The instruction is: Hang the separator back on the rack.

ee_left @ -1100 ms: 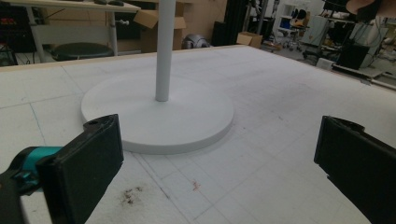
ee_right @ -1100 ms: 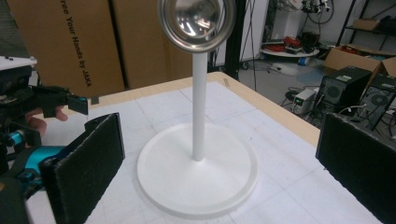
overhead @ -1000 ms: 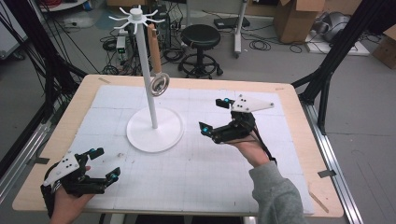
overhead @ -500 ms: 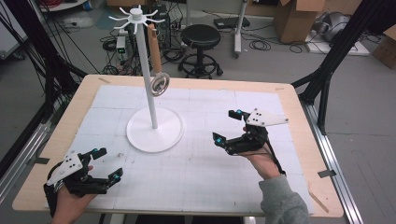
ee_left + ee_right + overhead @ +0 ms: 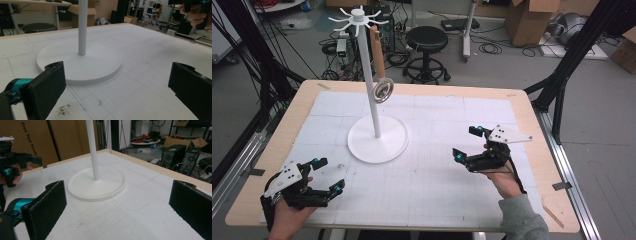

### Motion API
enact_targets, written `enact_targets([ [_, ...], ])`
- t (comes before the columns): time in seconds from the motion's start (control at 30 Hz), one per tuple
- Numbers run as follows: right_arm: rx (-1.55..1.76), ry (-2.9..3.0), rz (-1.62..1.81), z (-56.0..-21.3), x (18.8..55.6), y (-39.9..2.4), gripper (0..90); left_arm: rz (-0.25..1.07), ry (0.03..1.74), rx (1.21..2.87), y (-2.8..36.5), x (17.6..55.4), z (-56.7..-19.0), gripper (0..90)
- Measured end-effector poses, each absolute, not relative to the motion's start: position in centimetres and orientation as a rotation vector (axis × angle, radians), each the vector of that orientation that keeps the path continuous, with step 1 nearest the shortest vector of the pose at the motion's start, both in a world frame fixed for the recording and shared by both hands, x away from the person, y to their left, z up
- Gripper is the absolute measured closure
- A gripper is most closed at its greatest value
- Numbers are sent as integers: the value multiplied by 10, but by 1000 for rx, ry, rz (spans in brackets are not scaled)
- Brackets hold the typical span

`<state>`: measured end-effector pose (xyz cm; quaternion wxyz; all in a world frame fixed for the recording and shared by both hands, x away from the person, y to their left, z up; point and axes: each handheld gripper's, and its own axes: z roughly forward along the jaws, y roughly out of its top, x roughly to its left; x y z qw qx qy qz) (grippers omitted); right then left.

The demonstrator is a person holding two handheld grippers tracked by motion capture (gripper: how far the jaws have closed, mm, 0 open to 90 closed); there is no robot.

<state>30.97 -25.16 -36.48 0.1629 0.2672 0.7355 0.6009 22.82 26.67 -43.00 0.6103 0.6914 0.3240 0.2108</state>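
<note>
A white stand (image 5: 371,90) with a round base (image 5: 377,140) rises from the middle-left of the table; its pole and base also appear as the stand (image 5: 82,27) and the stand (image 5: 94,152). From one of its top hooks hangs a utensil with a wooden handle (image 5: 378,55) and a round metal head (image 5: 383,91). My left gripper (image 5: 328,175) is open at the front left corner, nothing between its jaws. Held low over the right side of the mat, my right gripper (image 5: 467,144) is open and empty, pointing toward the stand.
A white gridded mat (image 5: 422,170) covers the wooden table (image 5: 532,125). Behind the table stand a black stool (image 5: 426,42), cables and cardboard boxes (image 5: 527,20). Black frame legs (image 5: 572,55) flank the table's right side.
My right gripper has drawn back from near the stand toward the right and front of the table. The left gripper has barely moved.
</note>
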Motion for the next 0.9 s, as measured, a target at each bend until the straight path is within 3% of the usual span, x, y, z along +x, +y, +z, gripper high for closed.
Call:
enact_targets([
  [0.9,875,1991,1725,-398,292,-309,5,499,754,1586,269,231,-431,18],
])
